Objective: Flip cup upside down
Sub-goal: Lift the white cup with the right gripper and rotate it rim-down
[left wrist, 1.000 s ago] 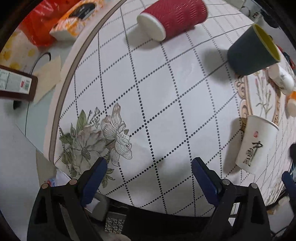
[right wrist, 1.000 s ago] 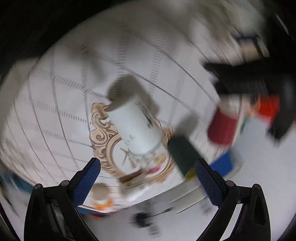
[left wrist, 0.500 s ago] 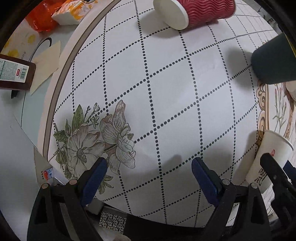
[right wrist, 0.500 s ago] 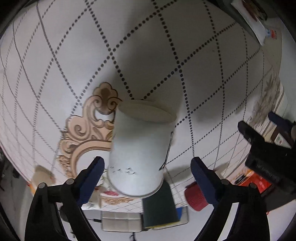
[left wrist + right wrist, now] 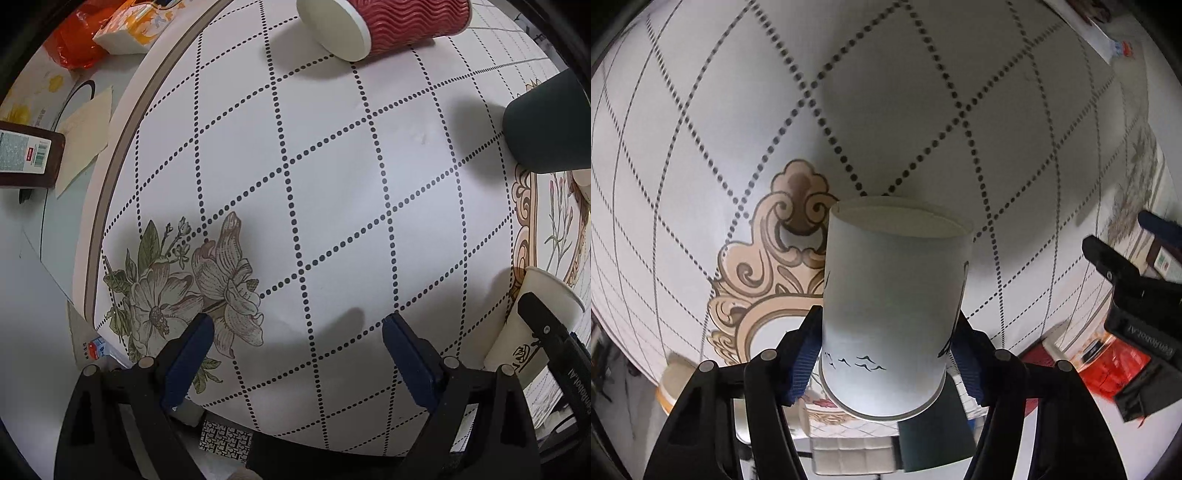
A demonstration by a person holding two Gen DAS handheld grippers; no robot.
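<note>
A white paper cup (image 5: pixel 890 310) with black ink drawings stands on the patterned tablecloth (image 5: pixel 886 110). My right gripper (image 5: pixel 882 350) has its blue pads on both sides of the cup and is shut on it. The cup also shows at the right edge of the left wrist view (image 5: pixel 532 325), with a black finger of the right gripper (image 5: pixel 550 332) against it. My left gripper (image 5: pixel 295 347) is open and empty above the cloth, near a printed flower (image 5: pixel 192 291).
A red ribbed cup (image 5: pixel 388 26) lies on its side at the far edge. A dark green cup (image 5: pixel 546 129) stands at the right. A brown box (image 5: pixel 26 155), paper and orange packets (image 5: pixel 107 33) lie off the cloth to the left.
My right gripper has moved in on the white cup and closed its fingers around it. The left gripper has drifted slightly, staying open.
</note>
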